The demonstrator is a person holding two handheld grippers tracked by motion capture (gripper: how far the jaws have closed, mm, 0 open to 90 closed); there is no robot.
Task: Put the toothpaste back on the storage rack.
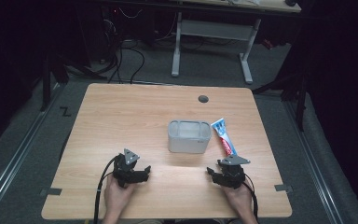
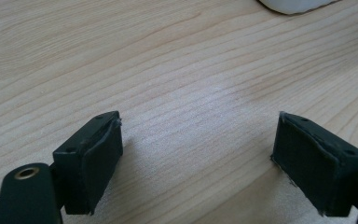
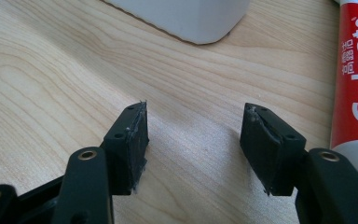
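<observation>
Two hands at near edge of table (image 1: 121, 107). Left gripper (image 1: 145, 172) near side of grey box (image 1: 189, 136), off to left, jaws wide apart, nothing between. Right gripper (image 1: 210, 172) near side too, jaws apart, empty. Toothpaste tube (image 1: 224, 136) lies flat just right of box.
</observation>
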